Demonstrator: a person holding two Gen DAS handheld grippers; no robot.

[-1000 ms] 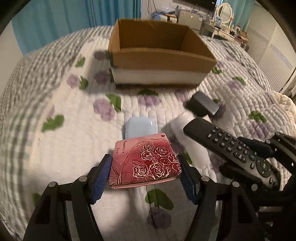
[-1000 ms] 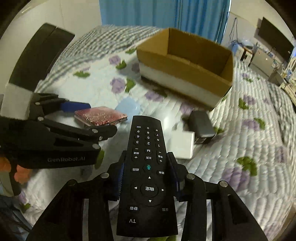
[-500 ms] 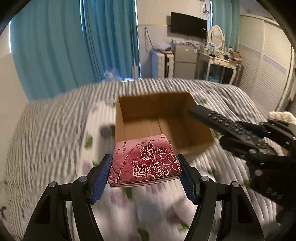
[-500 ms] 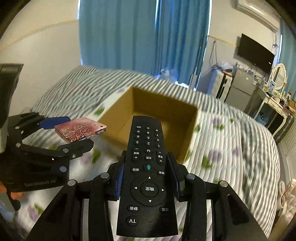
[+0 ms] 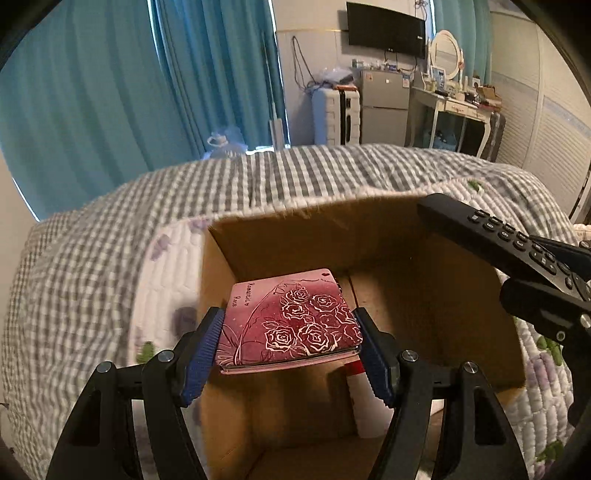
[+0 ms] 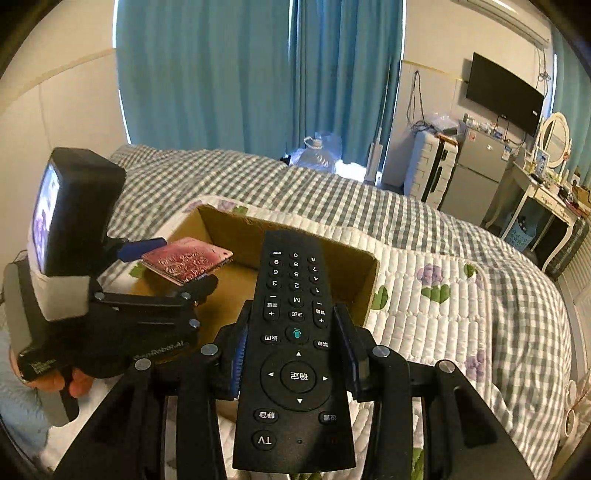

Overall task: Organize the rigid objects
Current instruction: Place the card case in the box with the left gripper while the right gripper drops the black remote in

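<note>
My left gripper (image 5: 291,343) is shut on a red tin with white roses (image 5: 288,321) and holds it level above the open cardboard box (image 5: 436,306). The tin also shows in the right wrist view (image 6: 186,260), over the box's left side (image 6: 236,225). My right gripper (image 6: 295,354) is shut on a black TV remote (image 6: 295,354), whose far end reaches over the box's near edge. In the left wrist view the remote (image 5: 491,236) comes in from the right above the box.
The box sits on a bed with a floral quilt (image 6: 436,306) and a grey checked blanket (image 5: 92,258). Teal curtains (image 5: 110,92), a small fridge (image 5: 384,110), a dressing table (image 5: 458,107) and a wall TV (image 5: 386,27) stand beyond the bed.
Both grippers have lifted off the bed and moved forward to the box, each still holding its object. The box now lies directly beneath the tin and the remote.
</note>
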